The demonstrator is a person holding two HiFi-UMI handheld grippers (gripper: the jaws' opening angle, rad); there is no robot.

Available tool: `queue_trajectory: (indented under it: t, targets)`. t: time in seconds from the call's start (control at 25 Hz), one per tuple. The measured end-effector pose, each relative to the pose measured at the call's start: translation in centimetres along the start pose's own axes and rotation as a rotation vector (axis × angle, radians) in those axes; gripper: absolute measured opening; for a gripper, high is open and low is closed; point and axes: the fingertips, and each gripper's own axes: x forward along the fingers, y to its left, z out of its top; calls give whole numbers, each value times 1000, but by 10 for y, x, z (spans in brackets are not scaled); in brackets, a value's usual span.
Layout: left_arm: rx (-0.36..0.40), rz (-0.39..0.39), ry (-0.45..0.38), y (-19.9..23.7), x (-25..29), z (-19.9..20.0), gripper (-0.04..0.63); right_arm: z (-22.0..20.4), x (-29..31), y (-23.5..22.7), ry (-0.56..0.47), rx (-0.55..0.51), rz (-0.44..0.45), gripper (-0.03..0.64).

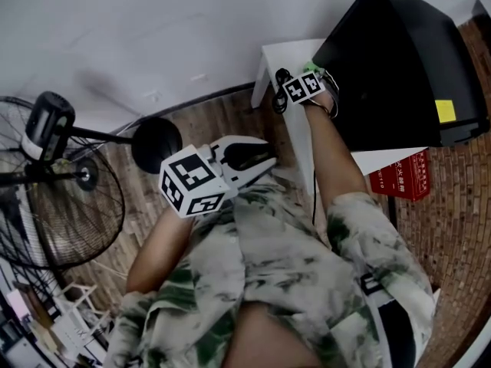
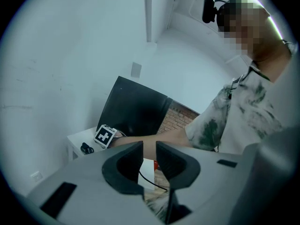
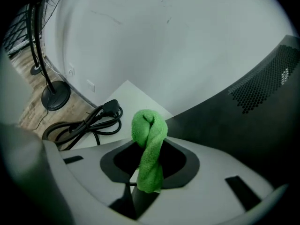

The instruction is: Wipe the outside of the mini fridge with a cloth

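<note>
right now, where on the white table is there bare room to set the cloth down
Bare: the white table patch between the coiled black cable and the mini fridge, just ahead of the green cloth. A narrow strip also runs along the fridge's side. The fridge fills the rest.

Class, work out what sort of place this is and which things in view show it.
Probably a room in a home or small office: a black mini fridge on a low white table by a white wall, a standing fan, wood-look flooring.
</note>
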Motion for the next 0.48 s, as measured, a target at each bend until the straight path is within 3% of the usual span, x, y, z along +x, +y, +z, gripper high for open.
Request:
queue_trajectory:
  t: [0.48]
  targets:
    - [8, 8, -19, 2, -10, 2, 86, -8, -6, 9, -62, 119, 82, 120]
